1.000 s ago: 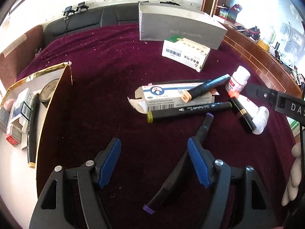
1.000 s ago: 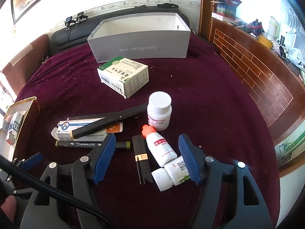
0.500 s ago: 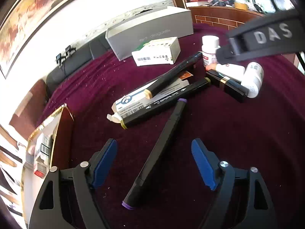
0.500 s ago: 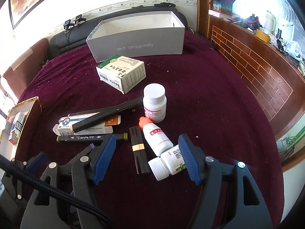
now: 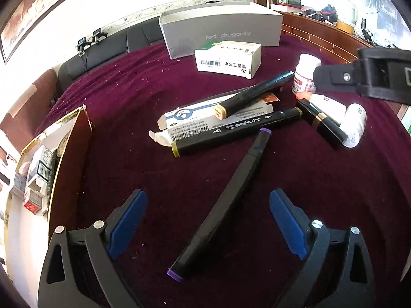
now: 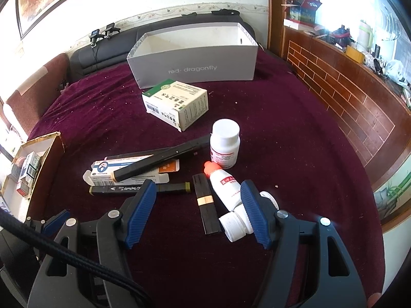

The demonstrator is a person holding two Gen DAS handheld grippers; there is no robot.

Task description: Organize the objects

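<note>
purple-capped marker (image 5: 226, 205) lies between the open left gripper (image 5: 208, 222) fingers

Left gripper (image 5: 208, 220) and right gripper (image 6: 199, 213) both low, jaws spread wide, gripping nothing

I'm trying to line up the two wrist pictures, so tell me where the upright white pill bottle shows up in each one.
Left wrist view: the upright white pill bottle stands at the upper right, partly behind the right gripper.
Right wrist view: the bottle stands just right of center, above the orange-capped bottle.
Shared landmark: the grey red-dragonfly box at the far edge in both.
</note>
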